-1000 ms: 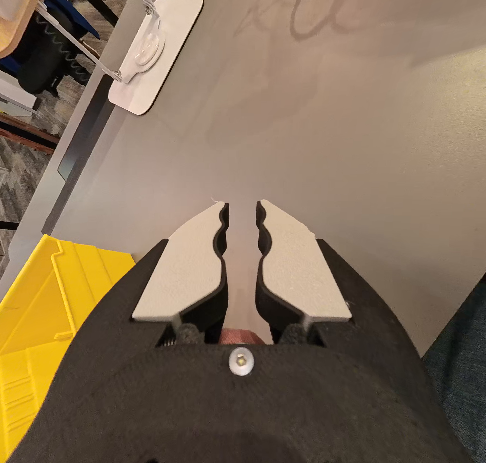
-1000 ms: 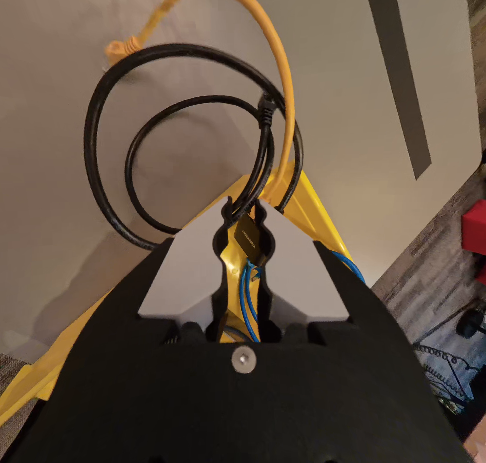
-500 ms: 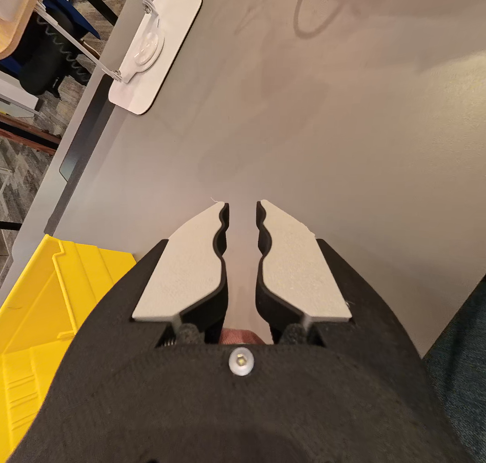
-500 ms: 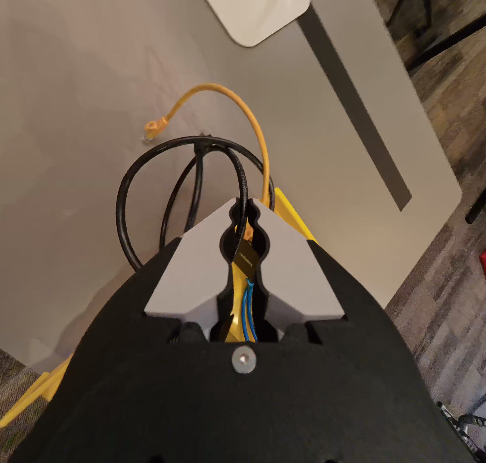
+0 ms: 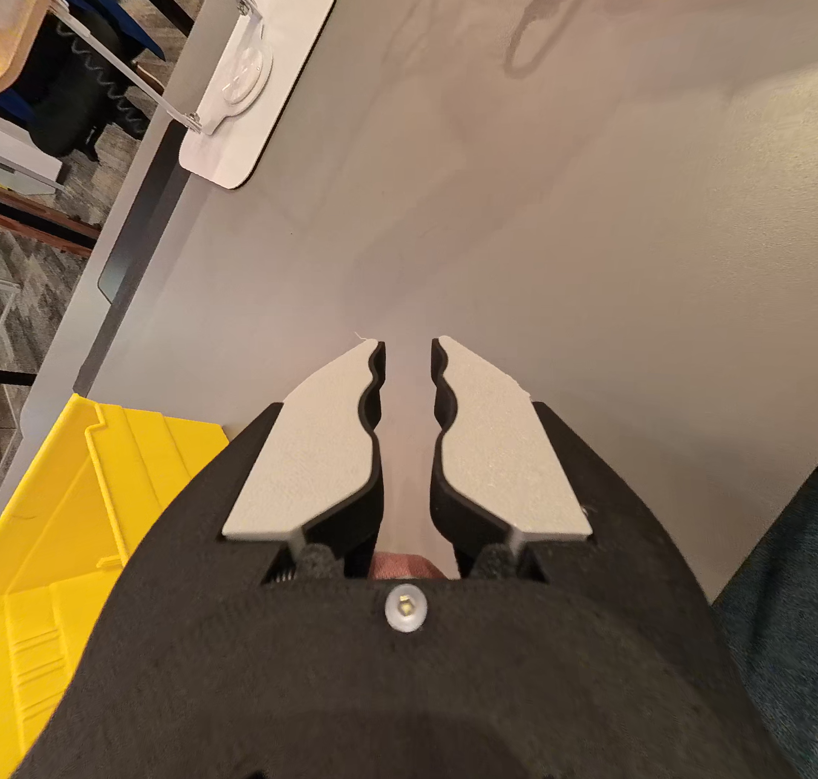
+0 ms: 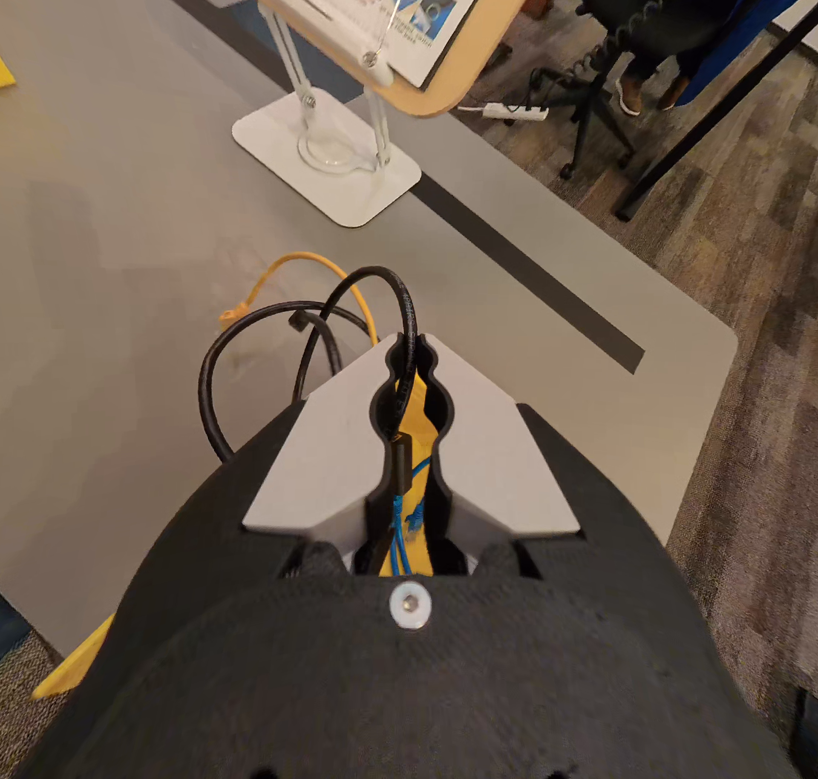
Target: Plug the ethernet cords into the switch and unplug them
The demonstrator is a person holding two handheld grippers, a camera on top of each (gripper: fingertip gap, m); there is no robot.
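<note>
My right gripper (image 6: 411, 344) is shut on a black ethernet cord (image 6: 403, 302) and holds it above the grey table (image 6: 133, 235). The cord loops out to the left (image 6: 208, 381) and its black plug (image 6: 299, 319) hangs in the loop. A yellow ethernet cord (image 6: 305, 257) arches behind it, with its plug (image 6: 230, 313) near the table. Blue cords (image 6: 409, 523) show between the fingers, inside a yellow bin (image 6: 420, 408). My left gripper (image 5: 409, 346) is open and empty above the bare table (image 5: 575, 226). No switch is in view.
A white stand base (image 6: 327, 165) with clear legs carries a wood-edged board (image 6: 398, 27) at the back; it also shows in the left wrist view (image 5: 256, 80). A yellow bin (image 5: 88, 514) sits left of my left gripper. The table edge (image 6: 690, 426) and floor lie right. My hands' fingertips stand some 50 centimeters from each other.
My right gripper has lifted and tilted up with the black cord, so the stand and board came into view. My left gripper stayed still; the cord's shadow shifted on the table.
</note>
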